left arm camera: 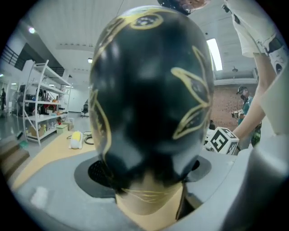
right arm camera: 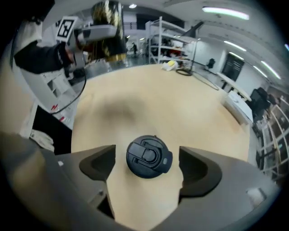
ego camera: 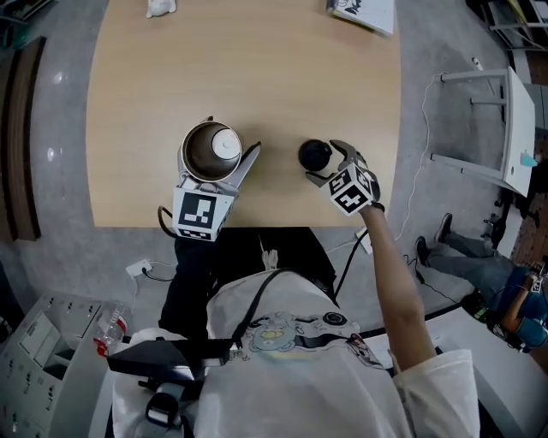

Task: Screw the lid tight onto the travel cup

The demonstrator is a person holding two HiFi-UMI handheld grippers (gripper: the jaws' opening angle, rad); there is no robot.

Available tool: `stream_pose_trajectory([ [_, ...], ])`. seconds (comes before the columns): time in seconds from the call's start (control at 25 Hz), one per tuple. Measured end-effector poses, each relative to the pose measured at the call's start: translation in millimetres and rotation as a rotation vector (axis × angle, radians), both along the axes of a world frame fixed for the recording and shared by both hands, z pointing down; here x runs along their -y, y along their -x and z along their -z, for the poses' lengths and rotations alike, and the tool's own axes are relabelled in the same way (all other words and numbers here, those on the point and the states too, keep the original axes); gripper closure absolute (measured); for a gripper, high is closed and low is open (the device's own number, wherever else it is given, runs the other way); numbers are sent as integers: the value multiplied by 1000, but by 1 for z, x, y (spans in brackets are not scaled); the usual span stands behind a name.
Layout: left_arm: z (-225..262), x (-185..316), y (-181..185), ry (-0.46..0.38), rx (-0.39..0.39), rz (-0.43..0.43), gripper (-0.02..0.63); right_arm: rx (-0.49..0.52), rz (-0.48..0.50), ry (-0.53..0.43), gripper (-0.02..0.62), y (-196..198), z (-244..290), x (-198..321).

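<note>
Left of centre over the counter [ego camera: 257, 77], the travel cup [ego camera: 210, 152] sits clamped in the left claw [left arm camera: 146, 173], mouth up. Right of it, the lid [right arm camera: 149, 156] lies flat under the parted right claw [right arm camera: 147, 178]. Lower squarely and close evenly across its rim.

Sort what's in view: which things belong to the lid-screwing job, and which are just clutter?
Job: cup, held in the left tool; black lid on the table, between the jaws of the open right tool.
Clutter: white object and booklet at the table's far edge; white stand beside it.
</note>
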State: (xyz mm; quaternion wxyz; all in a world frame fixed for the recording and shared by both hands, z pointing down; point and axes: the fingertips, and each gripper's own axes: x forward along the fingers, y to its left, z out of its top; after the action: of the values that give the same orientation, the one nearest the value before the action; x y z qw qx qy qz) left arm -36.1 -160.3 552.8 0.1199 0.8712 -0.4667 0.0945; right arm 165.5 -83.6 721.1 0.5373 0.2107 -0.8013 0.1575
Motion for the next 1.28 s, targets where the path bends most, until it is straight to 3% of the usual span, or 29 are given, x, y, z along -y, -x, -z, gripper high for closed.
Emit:
stream_pose_trajectory([
  [0.16, -3, -11, 2, 13, 56, -14, 209, -115, 145, 85, 127, 2, -43, -2],
  [0.28, -15, -22, 2, 44, 72, -24, 209, -187, 195, 107, 141, 1, -61, -1],
  [0.4, -25, -32, -1, 62, 74, -48, 209, -194, 248, 118, 144, 3, -59, -3],
  [0.56, -31, -42, -18, 64, 90, -115, 209, -65, 212, 82, 146, 10, -15, 0],
  [0.72, -33, -49, -39, 53, 95, -199, 209, 175, 243, -82, 147, 44, 128, 22],
  [0.84, -28, -51, -57, 41, 93, -249, 209, 334, 382, -168, 147, 93, 249, 27],
  [0.92, -21, -50, -72, 27, 95, -286, 209, 351, 492, -158, 147, 119, 298, 18],
  [1.12, 12, -48, -103, -38, 110, -345, 209, 247, 793, -94, 147, 150, 310, -10],
  [1.28, 30, -45, -109, -73, 117, -377, 209, 140, 970, -75, 149, 154, 309, -22],
])
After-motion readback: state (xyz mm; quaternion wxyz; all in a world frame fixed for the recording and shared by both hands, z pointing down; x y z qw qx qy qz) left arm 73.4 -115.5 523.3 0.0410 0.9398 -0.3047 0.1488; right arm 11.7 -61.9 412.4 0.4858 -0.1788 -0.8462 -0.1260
